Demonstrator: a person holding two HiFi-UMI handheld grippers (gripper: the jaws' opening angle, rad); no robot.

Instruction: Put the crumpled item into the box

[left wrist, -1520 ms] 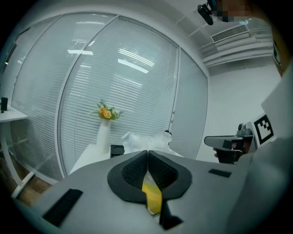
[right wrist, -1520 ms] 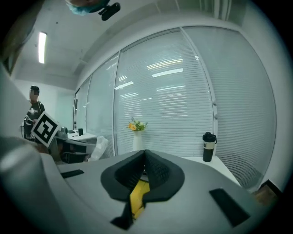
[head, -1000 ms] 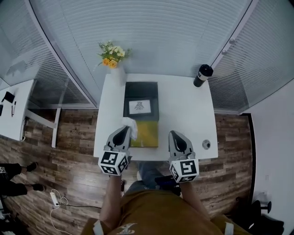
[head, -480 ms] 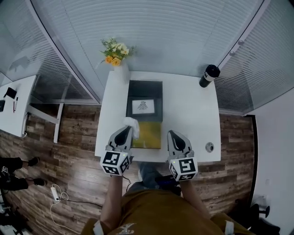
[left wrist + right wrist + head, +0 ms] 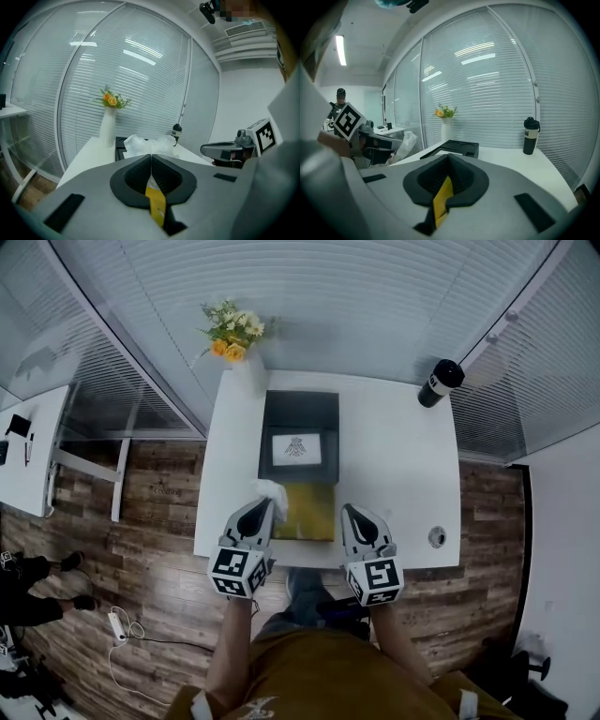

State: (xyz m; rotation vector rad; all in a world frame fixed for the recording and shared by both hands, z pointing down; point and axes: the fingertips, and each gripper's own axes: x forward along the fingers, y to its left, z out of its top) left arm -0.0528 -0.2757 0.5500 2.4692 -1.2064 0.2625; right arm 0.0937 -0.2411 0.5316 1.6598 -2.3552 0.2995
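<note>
The crumpled white item (image 5: pixel 272 491) sits at the tip of my left gripper (image 5: pixel 264 505), whose jaws are shut on it, over the table's front left. From the left gripper view the crumpled item (image 5: pixel 147 144) bulges out just past the left gripper (image 5: pixel 151 155). The box lies right of it: a yellow-green part (image 5: pixel 306 510) in front and a black part with a white label (image 5: pixel 296 439) behind. My right gripper (image 5: pixel 352 512) hovers over the table's front edge, right of the box, shut and empty. In its own view the right gripper (image 5: pixel 447 164) faces the black box part (image 5: pixel 458 147).
A white table (image 5: pixel 394 484) carries a white vase of yellow flowers (image 5: pixel 234 343) at the back left, a black bottle (image 5: pixel 439 382) at the back right and a round cable hole (image 5: pixel 437 537) near the front right. Window blinds stand behind; wooden floor lies on both sides.
The head view has shifted a little, so the table sits slightly to the right in the picture. Both grippers keep their places, and the left one still holds the crumpled item.
</note>
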